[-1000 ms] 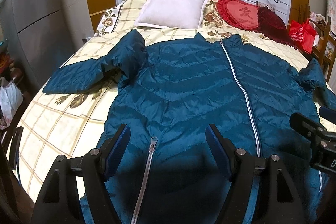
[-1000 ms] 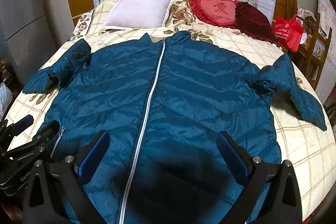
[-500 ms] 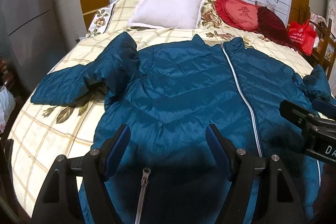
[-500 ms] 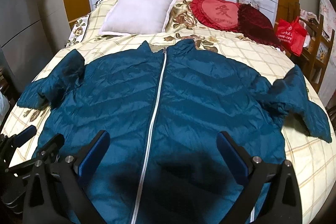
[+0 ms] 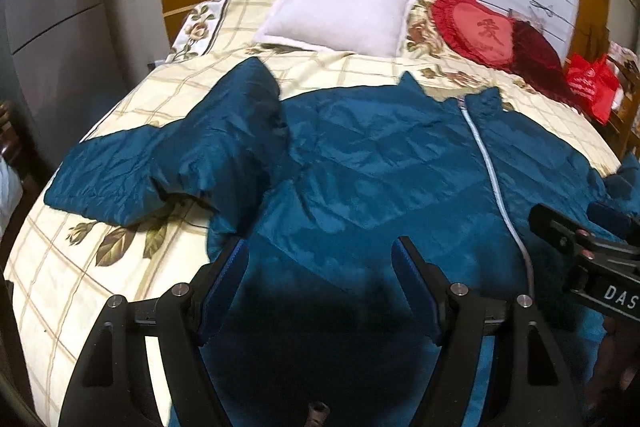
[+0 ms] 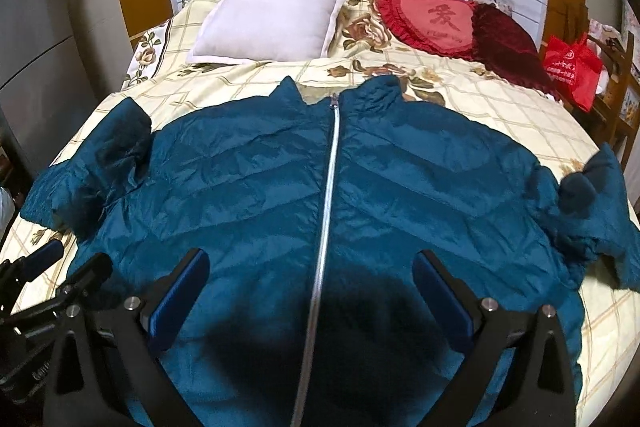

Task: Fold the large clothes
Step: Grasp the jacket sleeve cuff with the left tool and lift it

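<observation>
Letters "DAS" white on right gripper (image 5: 592,239) body

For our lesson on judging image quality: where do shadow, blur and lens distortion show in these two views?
Left wrist view: dark shadow on the jacket between the open left gripper fingers, soft blur, edges curved. Right wrist view: sharper, similar shadow by the right gripper, bed bulging.

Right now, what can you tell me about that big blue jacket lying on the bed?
The jacket is a teal, quilted puffer with a shiny, slightly crumpled shell. It lies front up and spread flat on the checked floral bedspread, its silver zipper closed up to the short standing collar, which points toward the pillows. Both sleeves are bent and bunched at the sides. Nothing holds it: two open grippers hang over its lower half, casting shadows there.
</observation>
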`<state>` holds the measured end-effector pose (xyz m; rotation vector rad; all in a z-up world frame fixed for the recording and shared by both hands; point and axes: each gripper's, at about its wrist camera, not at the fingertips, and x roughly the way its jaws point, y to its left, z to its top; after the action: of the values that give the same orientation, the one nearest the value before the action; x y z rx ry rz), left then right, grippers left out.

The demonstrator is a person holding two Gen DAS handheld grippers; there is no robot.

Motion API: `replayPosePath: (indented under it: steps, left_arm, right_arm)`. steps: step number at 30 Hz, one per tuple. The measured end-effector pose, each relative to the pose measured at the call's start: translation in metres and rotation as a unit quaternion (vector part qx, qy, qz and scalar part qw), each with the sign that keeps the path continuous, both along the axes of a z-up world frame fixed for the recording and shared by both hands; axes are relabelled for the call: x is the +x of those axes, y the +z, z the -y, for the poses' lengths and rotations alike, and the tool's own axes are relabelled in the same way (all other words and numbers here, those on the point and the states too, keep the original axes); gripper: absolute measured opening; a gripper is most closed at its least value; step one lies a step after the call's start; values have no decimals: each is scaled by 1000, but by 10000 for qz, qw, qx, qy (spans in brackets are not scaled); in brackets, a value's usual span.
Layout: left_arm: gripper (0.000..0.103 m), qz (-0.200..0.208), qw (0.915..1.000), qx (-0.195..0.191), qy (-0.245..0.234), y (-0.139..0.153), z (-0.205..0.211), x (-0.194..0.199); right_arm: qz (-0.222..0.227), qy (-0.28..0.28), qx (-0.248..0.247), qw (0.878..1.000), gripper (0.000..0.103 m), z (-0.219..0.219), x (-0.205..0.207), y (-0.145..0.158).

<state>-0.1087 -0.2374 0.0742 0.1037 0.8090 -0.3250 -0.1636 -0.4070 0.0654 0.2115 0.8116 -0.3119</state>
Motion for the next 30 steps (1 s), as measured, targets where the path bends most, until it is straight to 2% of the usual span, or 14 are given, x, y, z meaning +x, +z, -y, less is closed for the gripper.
replayPosePath:
  steps: [11,15,17,20,23,26,30]
  left_arm:
    - [62,-267,9987,-142,407,-5,-47,40]
    - [62,-298,9967,-402,638,-2,-90,53]
    - [62,-424,9940,-686,734,-3,-119,62]
    - [62,-551,9847,-781,1456,-7,-171,79]
    - [62,-399,9752,-902,1981,-7,-209,91]
    - [62,-490,9619,-978,2507,-15,-245,111]
    - [62,-705,9401,-1302,3070,-32,-284,137]
  right_arm:
    - [12,202,83,9998,103,-17,38,-13]
    - [-57,289,42,9996,103,-24,42,-18]
    - [-47,318,50,9995,103,-25,41,-18]
    - [-62,323,42,9995,103,-26,41,-18]
    - [-94,344,104,9993,103,-27,39,-18]
    - [-142,415,71,9990,103,-31,39,-18]
    - [-188,475,-16,9987,103,-35,37,-17]
